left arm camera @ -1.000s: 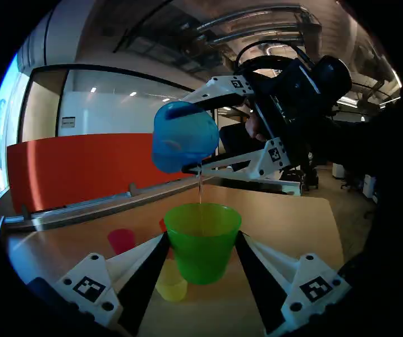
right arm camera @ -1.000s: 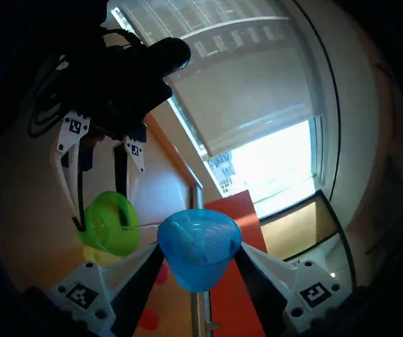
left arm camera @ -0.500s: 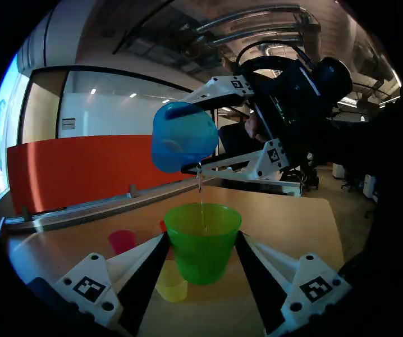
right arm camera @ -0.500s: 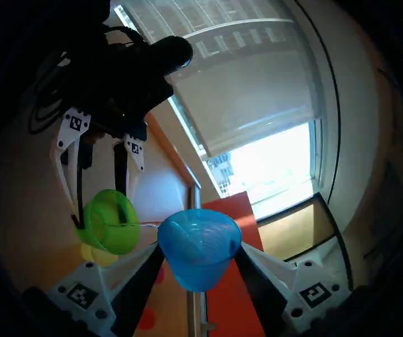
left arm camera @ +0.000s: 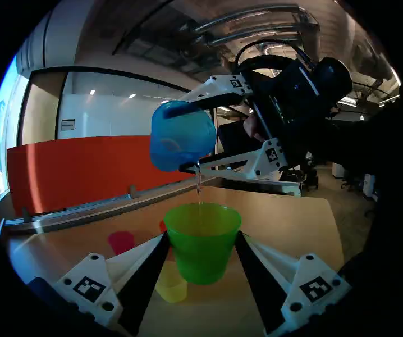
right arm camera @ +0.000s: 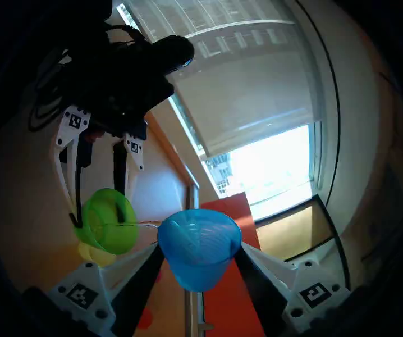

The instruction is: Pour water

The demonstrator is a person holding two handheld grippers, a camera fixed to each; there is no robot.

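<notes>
Thin thread of water [left arm camera: 198, 188], dropping from the lower lip of the blue cup [left arm camera: 182, 136] into the green cup [left arm camera: 202, 253] straight below. Blue cup tipped well over, mouth turned down and sideways, pinched between the jaws of the right gripper [right arm camera: 200, 250], one finger on each side of its wall. In the left gripper view, high above and ahead of that gripper's own jaws. Green cup upright, clamped between the jaws of the left gripper [left arm camera: 202, 238], both fingers pressed on its sides. In the right gripper view, off to the left of the jaws, with a fine line of water running across to it from the blue rim. Just beside the left gripper's left finger, a yellow cup [left arm camera: 171, 282]. Farther out past that finger, a pink cup [left arm camera: 121, 241]. Both standing on the wooden table [left arm camera: 291, 219]. Behind the right gripper's jaws, a hand [left arm camera: 251, 124] on its grip. Beyond the table, an orange wall panel [left arm camera: 72, 168].
</notes>
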